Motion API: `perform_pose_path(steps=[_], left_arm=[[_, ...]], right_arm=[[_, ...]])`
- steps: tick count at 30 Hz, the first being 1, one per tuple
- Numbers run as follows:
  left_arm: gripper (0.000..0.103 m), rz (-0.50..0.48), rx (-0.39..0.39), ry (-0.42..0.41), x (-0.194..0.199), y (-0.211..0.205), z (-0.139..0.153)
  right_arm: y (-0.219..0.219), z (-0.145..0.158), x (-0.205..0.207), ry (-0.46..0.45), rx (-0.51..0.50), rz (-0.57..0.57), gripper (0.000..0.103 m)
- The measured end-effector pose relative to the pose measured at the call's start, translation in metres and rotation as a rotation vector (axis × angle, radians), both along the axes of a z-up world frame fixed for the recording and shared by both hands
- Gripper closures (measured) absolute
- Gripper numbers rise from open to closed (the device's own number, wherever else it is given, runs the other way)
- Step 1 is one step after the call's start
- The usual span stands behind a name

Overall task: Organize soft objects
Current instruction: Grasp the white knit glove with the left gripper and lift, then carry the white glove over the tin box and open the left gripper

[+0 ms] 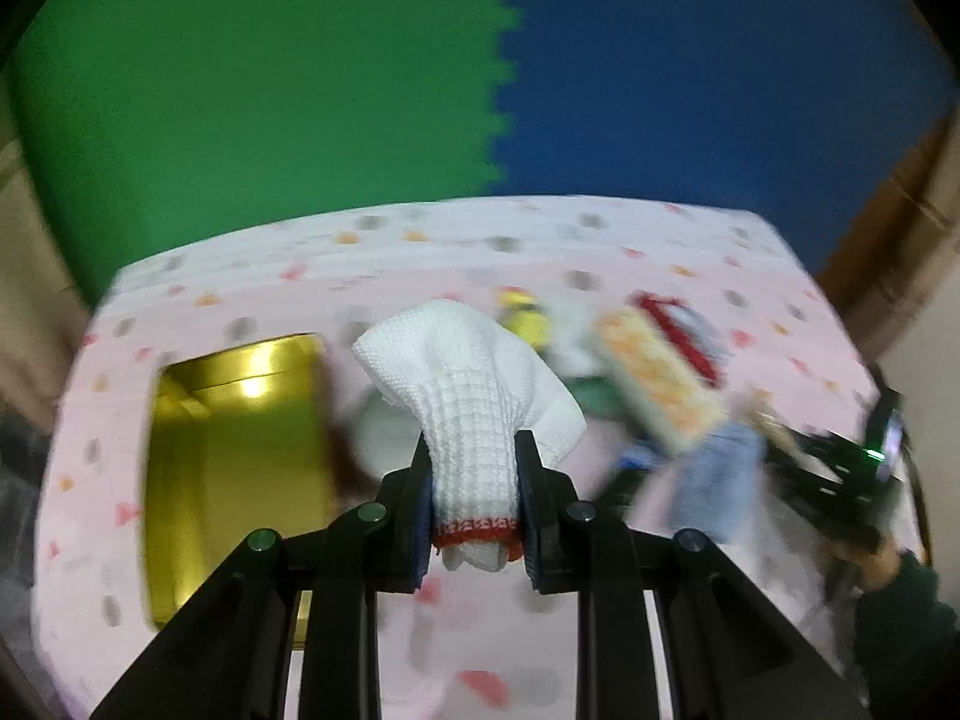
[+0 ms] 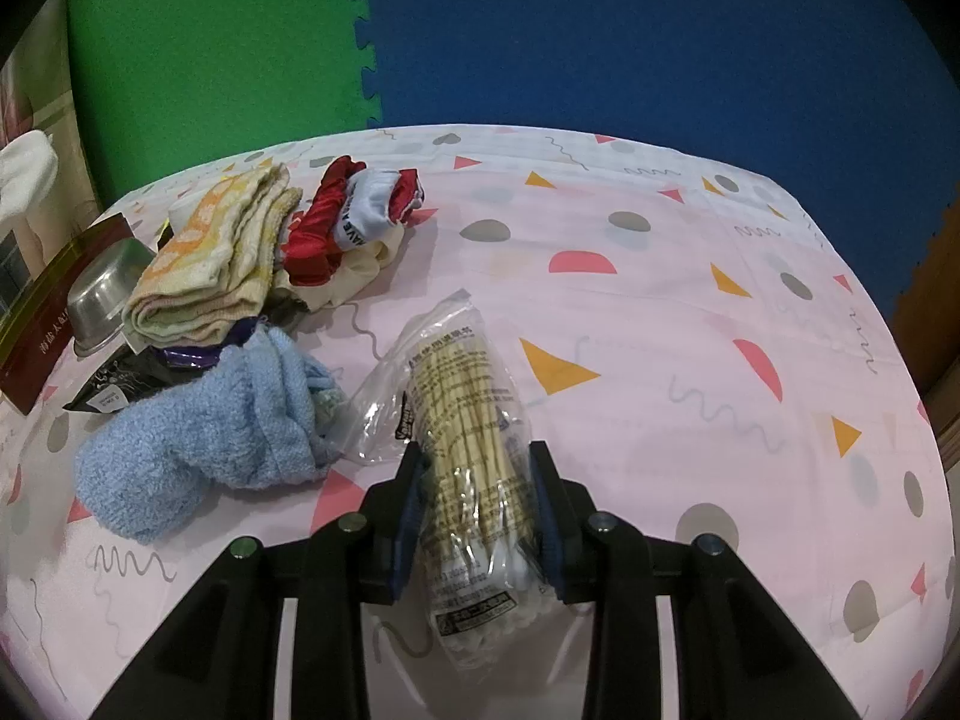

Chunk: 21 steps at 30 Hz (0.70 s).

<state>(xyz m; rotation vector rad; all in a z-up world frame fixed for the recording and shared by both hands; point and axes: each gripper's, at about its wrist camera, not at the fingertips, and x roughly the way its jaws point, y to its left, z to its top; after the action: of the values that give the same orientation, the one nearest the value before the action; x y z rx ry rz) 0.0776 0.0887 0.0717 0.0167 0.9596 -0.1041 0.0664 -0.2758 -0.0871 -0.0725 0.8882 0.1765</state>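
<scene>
**A:** Left wrist view first; what have I got?

**B:** My left gripper (image 1: 474, 498) is clamped on the white knit glove (image 1: 474, 384), pads pinching the cuff end by its red trim; the glove is lifted clear of the pink patterned cloth (image 1: 600, 240), limp, its body flopping forward past the jaws. Light, soft, no slip risk I'd guess; the cuff is a fair hold, though the loose end will swing. The gold box (image 1: 234, 468) sits open just left of it; frame is blurred, so the pile on the right is hard to read.

**A:** Right wrist view?

**B:** My right gripper (image 2: 477, 510) is closed on the clear bag of cotton swabs (image 2: 468, 414), jaws squeezing its middle; the bag lies on the cloth. Crinkly plastic, likely slippery, sticks stiff inside; mid-pack grip looks right. Left of it: a blue fuzzy sock (image 2: 204, 444), a folded orange-and-cream towel (image 2: 216, 264), a red and white garment (image 2: 354, 210), a steel bowl (image 2: 108, 294); all soft but the bowl.

**A:** Surface, room?

**B:** Cloth-covered table; green foam mat (image 2: 210, 30) and blue foam mat (image 2: 660, 30) interlock behind.
</scene>
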Motion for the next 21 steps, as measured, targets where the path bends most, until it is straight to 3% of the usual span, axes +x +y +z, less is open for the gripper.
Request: perform_pose_path(steps=[9, 14, 21], left_arm=[[0.081, 0.234, 0.094, 0.067, 0.031, 0.109, -0.045], [0.080, 0.266, 0.098, 0.125, 0.040, 0.140, -0.078], [0.074, 0.279, 0.130, 0.140, 0.050, 0.151, -0.107]], right_arm=[[0.002, 0.000, 0.000, 0.001, -0.014, 0.001, 0.069], [0.003, 0.001, 0.001, 0.008, -0.024, 0.000, 0.069], [0.006, 0.002, 0.004, 0.029, -0.046, -0.015, 0.069]])
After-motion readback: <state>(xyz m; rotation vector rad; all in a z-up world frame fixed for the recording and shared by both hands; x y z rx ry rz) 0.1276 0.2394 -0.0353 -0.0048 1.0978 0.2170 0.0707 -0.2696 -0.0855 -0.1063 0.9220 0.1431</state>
